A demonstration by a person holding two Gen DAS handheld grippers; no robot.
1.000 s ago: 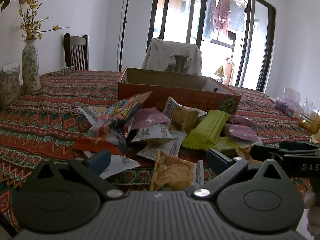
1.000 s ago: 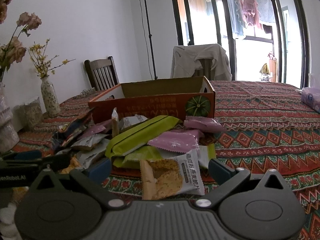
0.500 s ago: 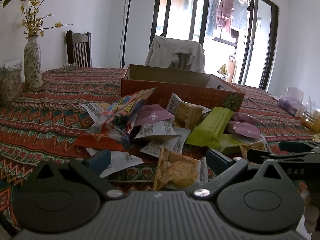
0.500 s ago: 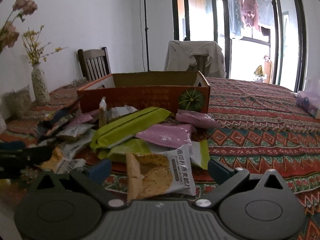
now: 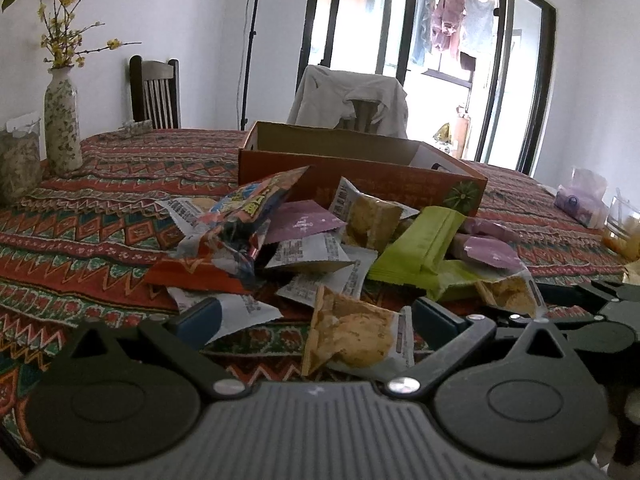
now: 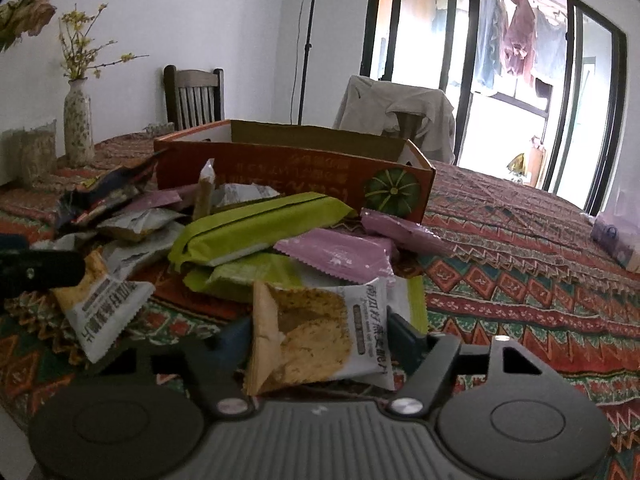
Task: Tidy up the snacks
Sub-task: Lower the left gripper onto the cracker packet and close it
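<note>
while the right gripper [image 6: 320, 332] closes its jaws around the biscuit packet [image 6: 316, 336] standing directly between them at the near edge of the table [image 6: 520, 264], the left gripper [image 5: 316, 316] hangs spread and empty, its own packet [image 5: 356, 332] just ahead.

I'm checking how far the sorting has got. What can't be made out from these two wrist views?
- Inside of the cardboard box: both views, its near wall hides the floor, so any snacks inside cannot be told.
- Packets at the bottom of the pile: covered by the green packet and purple packet.
- Right gripper closing around the cracker packet: pad contact is hidden behind it.
</note>
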